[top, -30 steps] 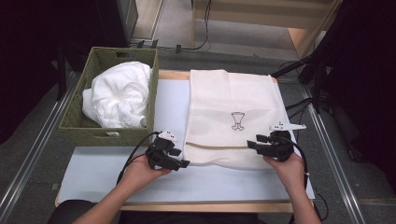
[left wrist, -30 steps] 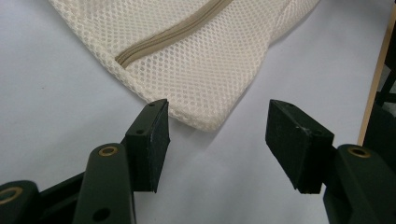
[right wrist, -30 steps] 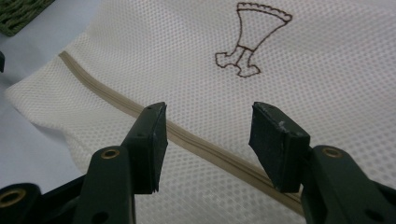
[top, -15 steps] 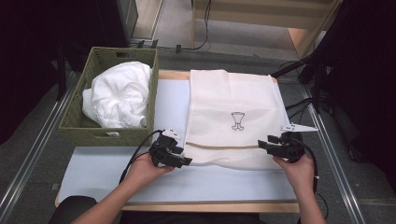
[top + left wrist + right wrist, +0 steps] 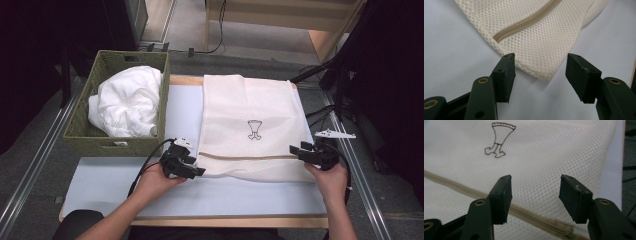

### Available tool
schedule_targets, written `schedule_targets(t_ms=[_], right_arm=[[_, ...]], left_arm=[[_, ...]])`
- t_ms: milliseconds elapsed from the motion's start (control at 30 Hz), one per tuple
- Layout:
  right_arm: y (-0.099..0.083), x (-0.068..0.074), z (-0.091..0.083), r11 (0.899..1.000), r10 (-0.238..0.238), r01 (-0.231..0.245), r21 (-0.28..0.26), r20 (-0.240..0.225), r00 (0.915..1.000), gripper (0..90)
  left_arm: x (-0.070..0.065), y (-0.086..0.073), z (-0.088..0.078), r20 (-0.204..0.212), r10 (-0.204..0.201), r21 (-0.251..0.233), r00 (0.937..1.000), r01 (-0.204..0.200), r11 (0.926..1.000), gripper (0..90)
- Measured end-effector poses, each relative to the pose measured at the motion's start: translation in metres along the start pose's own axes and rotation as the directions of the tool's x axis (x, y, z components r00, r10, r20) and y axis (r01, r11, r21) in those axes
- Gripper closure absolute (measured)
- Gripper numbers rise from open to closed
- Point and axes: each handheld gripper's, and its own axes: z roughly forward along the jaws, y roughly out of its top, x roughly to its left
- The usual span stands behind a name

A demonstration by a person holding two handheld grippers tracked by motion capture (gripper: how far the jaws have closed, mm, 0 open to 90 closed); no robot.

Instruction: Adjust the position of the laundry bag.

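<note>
Two grippers sit at the near edge of a cream mesh laundry bag (image 5: 252,130) that lies flat on the pale table (image 5: 120,180) in the high view: the left gripper (image 5: 199,171) at the bag's near left corner, the right gripper (image 5: 295,150) at its near right edge; a green woven basket (image 5: 80,135) holding white cloth (image 5: 127,102) stands to the left. From the left gripper view, the jaws stand apart with the bag's corner (image 5: 541,50) and its tan zipper (image 5: 524,21) just beyond them, pads pressing nothing. From the right gripper view, the jaws, which have just been opening, gape over the mesh, with the zipper (image 5: 531,216) running beneath them and an embroidered emblem (image 5: 499,138) farther off.
</note>
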Motion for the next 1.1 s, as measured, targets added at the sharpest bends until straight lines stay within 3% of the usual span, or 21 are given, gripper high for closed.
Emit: schedule_targets(t_ms=[167, 233, 267, 367, 533, 667, 800, 900, 1000, 1033, 1100], right_arm=[[0.006, -0.012, 0.01, 0.999, 0.037, -0.038, 0.013, 0.022, 0.999, 39.4], [0.007, -0.014, 0.01, 0.999, 0.04, -0.04, 0.012, 0.019, 0.999, 39.4], [0.01, -0.016, 0.013, 1.0, 0.03, -0.031, 0.008, 0.035, 0.9989, 38.9], [0.017, -0.022, 0.017, 0.999, 0.033, -0.033, 0.006, 0.059, 0.9977, 38.4], [0.024, -0.03, 0.023, 0.999, 0.045, -0.046, 0.008, 0.072, 0.9964, 36.7], [0.026, -0.038, 0.033, 0.998, 0.051, -0.055, 0.042, 0.098, 0.9939, 32.8], [0.022, -0.051, 0.044, 0.993, 0.09, -0.097, 0.069, 0.106, 0.9903, 32.6], [0.02, -0.056, 0.058, 0.988, 0.118, -0.126, 0.086, 0.1, 0.988, 35.6], [0.018, -0.052, 0.064, 0.99, 0.075, -0.089, 0.112, 0.118, 0.9901, 41.7], [0.018, -0.052, 0.064, 0.99, 0.075, -0.089, 0.112, 0.118, 0.9901, 41.7], [0.018, -0.05, 0.063, 0.99, 0.072, -0.085, 0.114, 0.109, 0.9914, 50.2]], left_arm=[[0.0, 0.0, 0.002, -0.009, -0.001, 0.005, 1.0, 0.001, 1.0, 41.8], [0.001, 0.0, 0.003, -0.026, -0.003, 0.001, 0.9997, 0.003, 1.0, 41.9], [0.002, 0.0, 0.007, -0.024, -0.025, -0.003, 0.9994, 0.025, 0.9997, 42.0], [0.004, 0.001, 0.012, -0.027, -0.034, 0.006, 0.9991, 0.035, 0.9994, 42.0], [0.003, 0.0, 0.013, -0.041, -0.027, 0.013, 0.9988, 0.027, 0.9995, 41.9], [0.003, 0.0, 0.016, -0.05, -0.03, 0.004, 0.9983, 0.03, 0.9995, 42.0], [0.004, 0.0, 0.019, -0.05, -0.052, -0.022, 0.9974, 0.051, 0.9984, 42.4], [0.001, 0.0, 0.02, -0.068, -0.038, -0.023, 0.997, 0.037, 0.9991, 45.8], [-0.003, 0.0, 0.021, -0.08, -0.021, -0.023, 0.9966, 0.019, 0.9996, 50.4], [-0.003, 0.0, 0.021, -0.084, -0.019, -0.022, 0.9963, 0.017, 0.9996, 50.4], [-0.006, 0.001, 0.023, -0.098, -0.008, -0.021, 0.9951, 0.006, 0.9998, 55.8]])
